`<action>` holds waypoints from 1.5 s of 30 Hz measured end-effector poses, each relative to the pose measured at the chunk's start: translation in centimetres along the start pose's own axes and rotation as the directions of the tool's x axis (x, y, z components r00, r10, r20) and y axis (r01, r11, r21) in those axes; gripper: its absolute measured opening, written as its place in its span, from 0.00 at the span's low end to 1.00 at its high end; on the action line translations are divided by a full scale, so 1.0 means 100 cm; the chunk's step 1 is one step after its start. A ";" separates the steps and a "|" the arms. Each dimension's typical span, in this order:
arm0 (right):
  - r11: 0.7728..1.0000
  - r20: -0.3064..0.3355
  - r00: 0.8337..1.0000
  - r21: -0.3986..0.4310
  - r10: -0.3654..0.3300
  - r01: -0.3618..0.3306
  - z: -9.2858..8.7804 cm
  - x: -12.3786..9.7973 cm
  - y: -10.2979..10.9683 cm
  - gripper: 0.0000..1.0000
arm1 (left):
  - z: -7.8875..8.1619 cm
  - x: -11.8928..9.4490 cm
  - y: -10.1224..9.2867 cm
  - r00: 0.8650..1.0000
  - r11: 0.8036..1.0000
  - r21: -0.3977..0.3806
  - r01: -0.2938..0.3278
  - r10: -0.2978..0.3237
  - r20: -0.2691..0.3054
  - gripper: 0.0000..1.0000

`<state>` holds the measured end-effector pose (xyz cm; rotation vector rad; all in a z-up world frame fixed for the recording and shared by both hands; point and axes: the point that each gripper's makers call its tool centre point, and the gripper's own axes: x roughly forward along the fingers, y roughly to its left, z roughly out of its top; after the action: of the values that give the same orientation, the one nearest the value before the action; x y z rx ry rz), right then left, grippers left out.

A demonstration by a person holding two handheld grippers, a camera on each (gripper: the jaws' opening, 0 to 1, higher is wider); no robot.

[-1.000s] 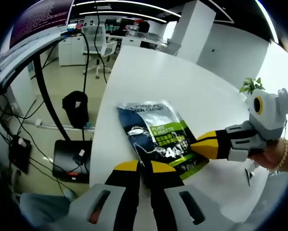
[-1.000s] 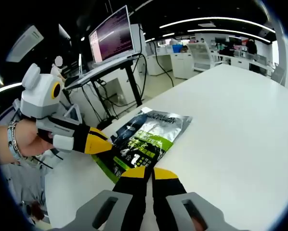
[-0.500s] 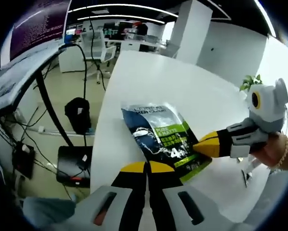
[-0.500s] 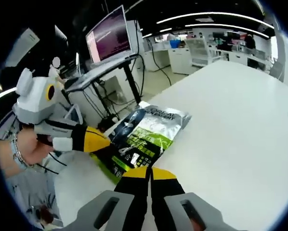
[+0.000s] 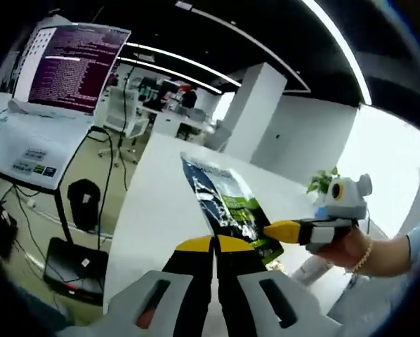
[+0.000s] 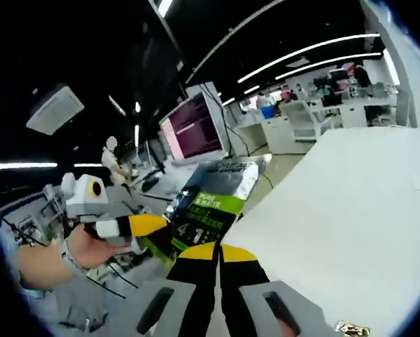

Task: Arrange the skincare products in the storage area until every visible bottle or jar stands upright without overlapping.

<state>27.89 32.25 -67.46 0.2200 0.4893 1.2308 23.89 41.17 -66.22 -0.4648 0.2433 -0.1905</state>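
A flat pouch [image 5: 224,200] in dark blue, silver and green is held up off the white table [image 5: 154,203], its printed face toward me. My left gripper [image 5: 214,242] is shut on its lower edge. My right gripper [image 5: 274,230] comes in from the right and pinches the pouch's lower corner. In the right gripper view the same pouch [image 6: 213,196] stands up above the table [image 6: 336,203]. There my right gripper [image 6: 218,249] is shut on its bottom edge, and the left gripper [image 6: 154,225] grips its side from the left.
A monitor [image 5: 69,67] with purple text stands on a desk left of the table, also seen as the monitor [image 6: 194,126]. A black box [image 5: 73,263] and cables lie on the floor. A potted plant [image 5: 322,184] stands at the table's far side.
The pouch lay flat on the table and now is lifted and tipped upright, with both grippers still shut on it. Both views have tilted upward.
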 end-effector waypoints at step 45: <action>0.850 0.053 0.857 0.112 0.512 -0.515 -0.053 -0.137 0.109 0.00 | -0.080 -0.082 -0.154 0.816 0.810 -0.184 0.557 -0.575 -0.065 0.01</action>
<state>12.81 22.43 -64.26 0.4926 0.5047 1.7234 11.90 26.24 -64.49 -0.6792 0.2298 -0.7970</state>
